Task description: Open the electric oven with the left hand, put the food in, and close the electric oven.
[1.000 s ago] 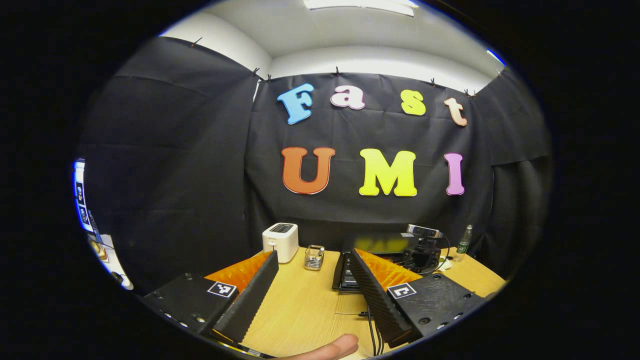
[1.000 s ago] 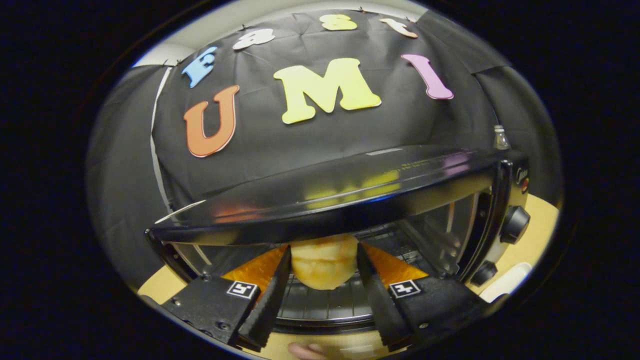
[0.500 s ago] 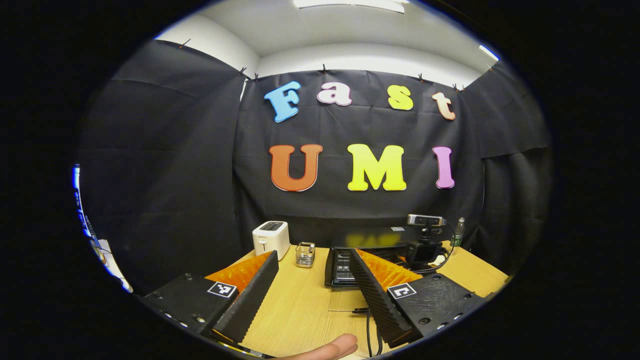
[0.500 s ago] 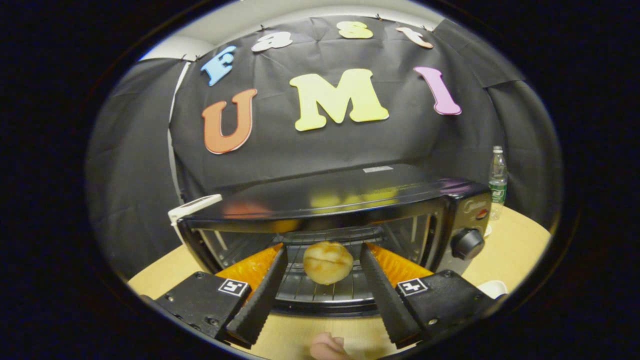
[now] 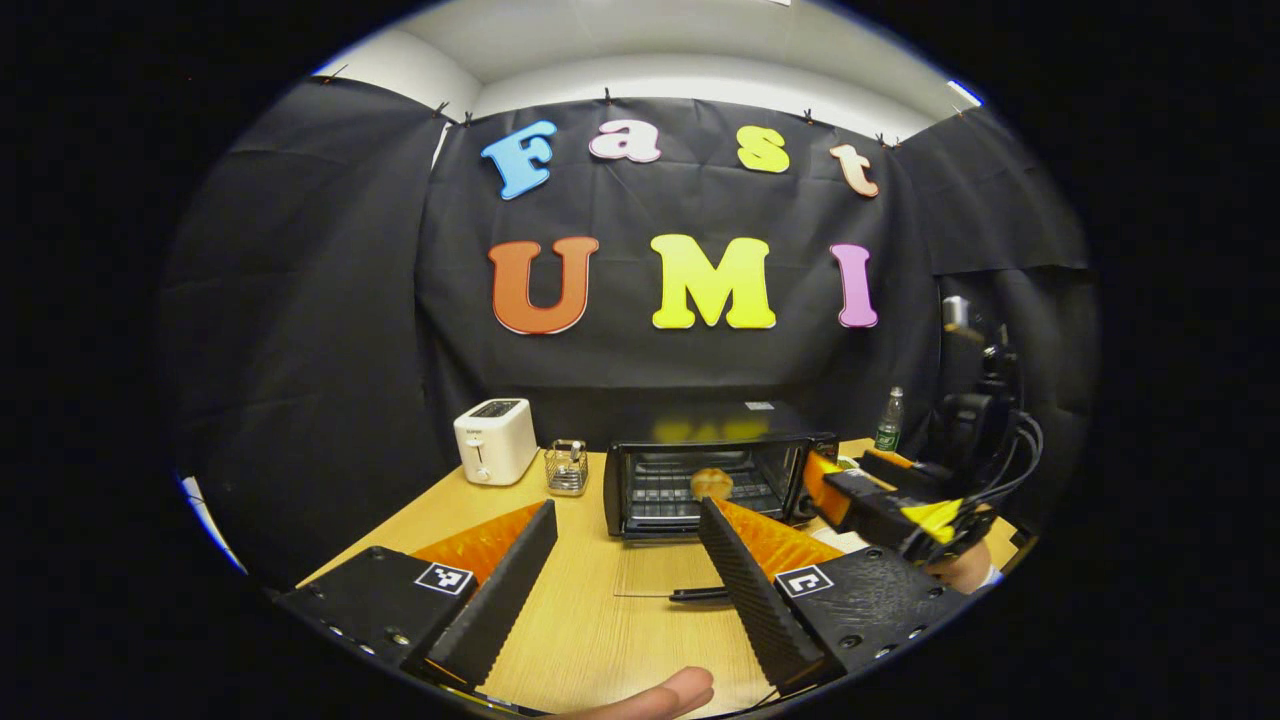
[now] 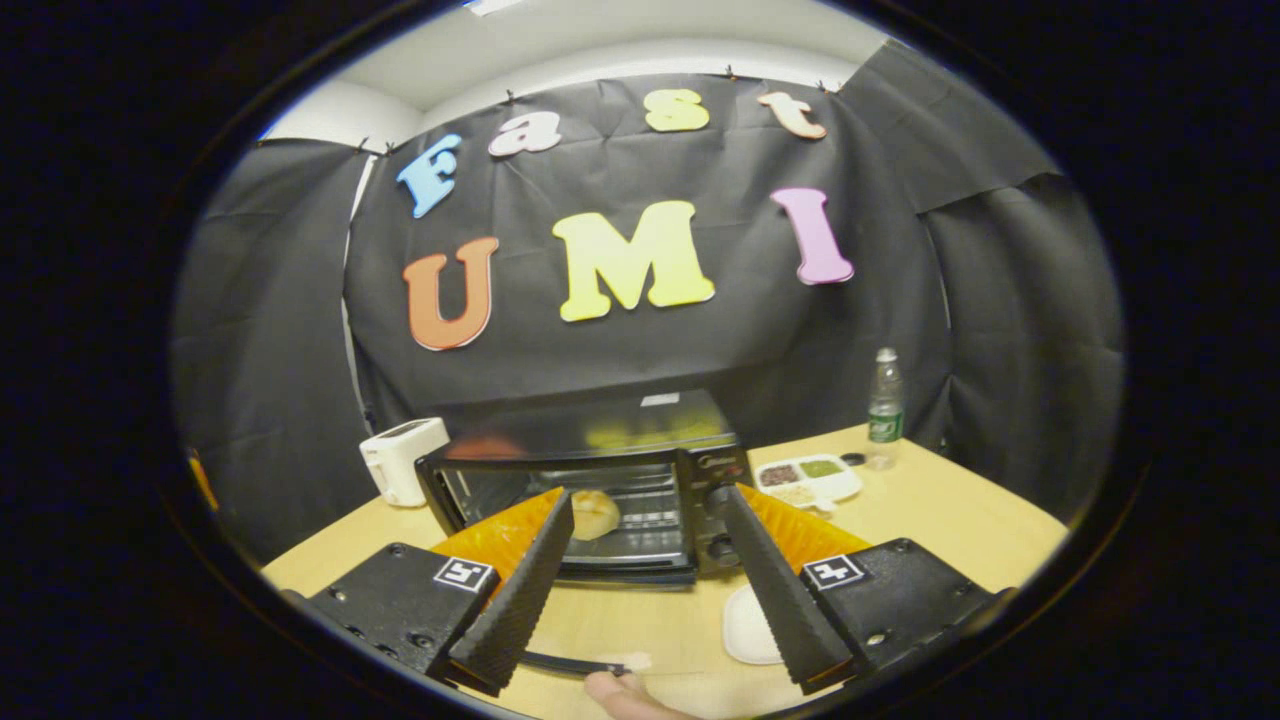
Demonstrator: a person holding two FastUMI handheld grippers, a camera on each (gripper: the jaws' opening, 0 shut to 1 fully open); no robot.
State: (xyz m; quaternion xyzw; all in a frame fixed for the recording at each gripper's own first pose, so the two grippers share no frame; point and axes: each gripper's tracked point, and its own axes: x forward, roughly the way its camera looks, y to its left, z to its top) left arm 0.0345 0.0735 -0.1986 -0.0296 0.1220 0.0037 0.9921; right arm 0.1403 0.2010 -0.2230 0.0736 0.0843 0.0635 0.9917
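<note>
The left gripper (image 5: 625, 560) and right gripper (image 6: 645, 560) are held apart-fingered and empty above the table (image 5: 590, 620). Farther off, the oven (image 6: 590, 500) is seen open, the bun (image 6: 595, 513) resting on its rack.

- Bright light is coming from above in both views; the ceiling (image 5: 680, 40) at the top of the frame is glowing white.
- The oven top (image 6: 600, 425) is showing soft coloured glare.
- Straight lines are bending strongly toward the edges.
- The right gripper view is looking slightly softer.
</note>
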